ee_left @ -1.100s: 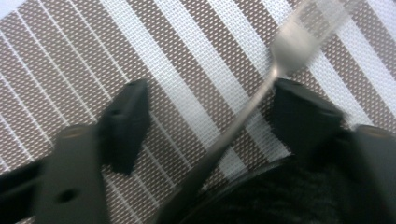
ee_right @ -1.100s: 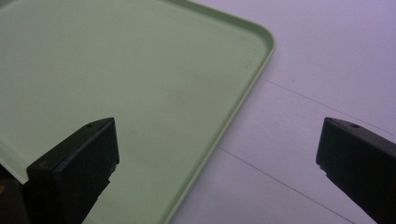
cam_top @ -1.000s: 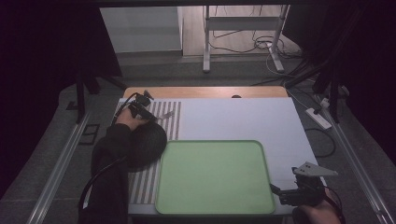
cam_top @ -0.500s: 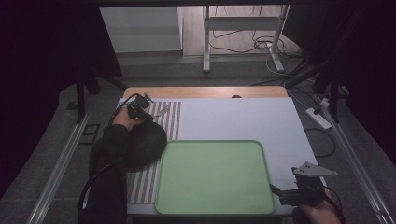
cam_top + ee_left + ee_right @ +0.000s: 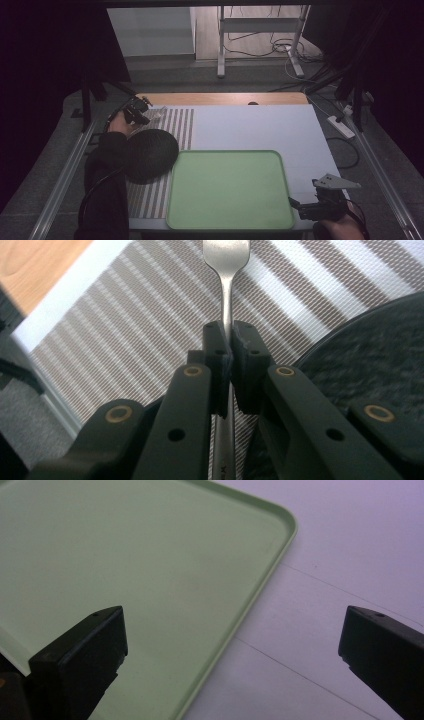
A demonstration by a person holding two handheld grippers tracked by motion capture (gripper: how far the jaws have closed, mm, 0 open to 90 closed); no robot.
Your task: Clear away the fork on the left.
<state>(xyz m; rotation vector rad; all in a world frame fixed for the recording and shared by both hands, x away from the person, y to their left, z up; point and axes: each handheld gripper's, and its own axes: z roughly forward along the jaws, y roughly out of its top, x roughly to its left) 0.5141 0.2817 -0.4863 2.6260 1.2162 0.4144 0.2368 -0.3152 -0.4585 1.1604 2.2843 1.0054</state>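
Note:
My left gripper [image 5: 227,335] is shut on the thin handle of a metal fork [image 5: 227,270], whose head points away from me over a striped placemat [image 5: 125,340]. In the high view the left gripper [image 5: 137,112] sits at the mat's far left corner, with the fork [image 5: 158,114] sticking out to its right. A dark round plate [image 5: 147,155] lies on the mat just nearer than that hand. My right gripper [image 5: 232,640] stands open with nothing between its jaws, above the near right corner of a bare green tray [image 5: 125,555]. It is at the table's front right [image 5: 302,206].
The green tray [image 5: 227,190] takes up the front middle of the white table top [image 5: 250,127]. A wooden strip [image 5: 225,98] runs along the far edge. Cables and a power strip [image 5: 340,126] lie on the floor to the right.
The left gripper has shifted a little to the left over the striped mat with the fork. The right gripper has stayed where it was.

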